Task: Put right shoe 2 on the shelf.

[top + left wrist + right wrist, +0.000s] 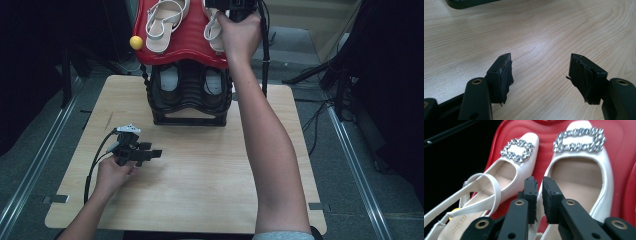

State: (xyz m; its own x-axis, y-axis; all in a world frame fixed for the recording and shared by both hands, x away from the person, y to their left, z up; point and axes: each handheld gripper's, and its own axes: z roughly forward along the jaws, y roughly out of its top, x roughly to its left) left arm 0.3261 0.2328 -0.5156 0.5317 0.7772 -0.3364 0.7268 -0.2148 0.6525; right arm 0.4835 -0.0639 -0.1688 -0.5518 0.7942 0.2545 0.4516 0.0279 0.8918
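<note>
A pair of white slingback shoes with sparkly buckles lies on the red top tier [185, 42] of a shoe rack. In the right gripper view the left shoe [516, 167] and the right shoe [579, 170] sit side by side on the red tier [546, 147]. My right gripper [539, 181] is over the right shoe's inner rim, its jaws a narrow gap apart with the thin white rim in that gap. From above, this gripper [231, 6] hovers at the right shoe [214, 30]. My left gripper [152, 150] rests on the wooden table [200, 180], open and empty [541, 65].
Below the red tier, a black tier [190, 95] holds a dark pair of shoes [169, 82]. A yellow ball [136, 42] sticks out at the rack's left edge. The rack's black base [466, 3] lies ahead of the left gripper. Dark stands and cables surround the table.
</note>
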